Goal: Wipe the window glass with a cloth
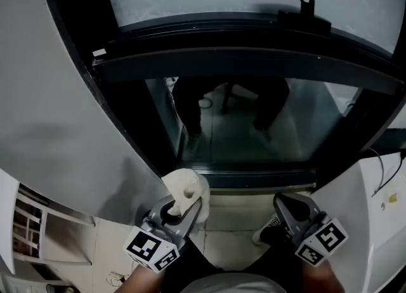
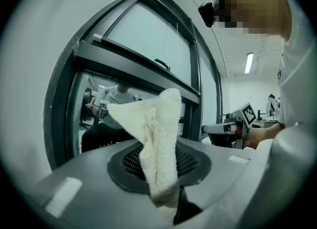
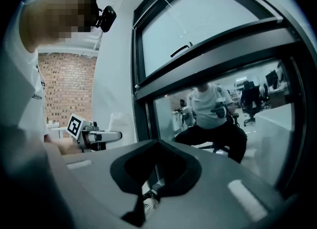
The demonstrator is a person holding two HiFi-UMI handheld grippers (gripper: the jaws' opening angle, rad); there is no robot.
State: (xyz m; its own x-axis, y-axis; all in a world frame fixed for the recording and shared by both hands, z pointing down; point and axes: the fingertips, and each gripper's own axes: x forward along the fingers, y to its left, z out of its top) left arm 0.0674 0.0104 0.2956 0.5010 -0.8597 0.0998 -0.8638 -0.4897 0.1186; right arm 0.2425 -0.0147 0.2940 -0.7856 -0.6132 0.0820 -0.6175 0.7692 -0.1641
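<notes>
- Left gripper (image 1: pixel 183 208): jaws clamped on the cloth (image 1: pixel 188 189), whose long axis runs out past the tips.
- Right gripper (image 1: pixel 287 208): jaws closed, empty.
- Window glass (image 1: pixel 254 127): straight ahead; the cloth lies nearest its lower-left corner, contact undetermined.

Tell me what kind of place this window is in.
Probably an office or lab. In the window glass a seated person and office chairs show; a strip light runs along the ceiling, and the left gripper holds a cloth.
</notes>
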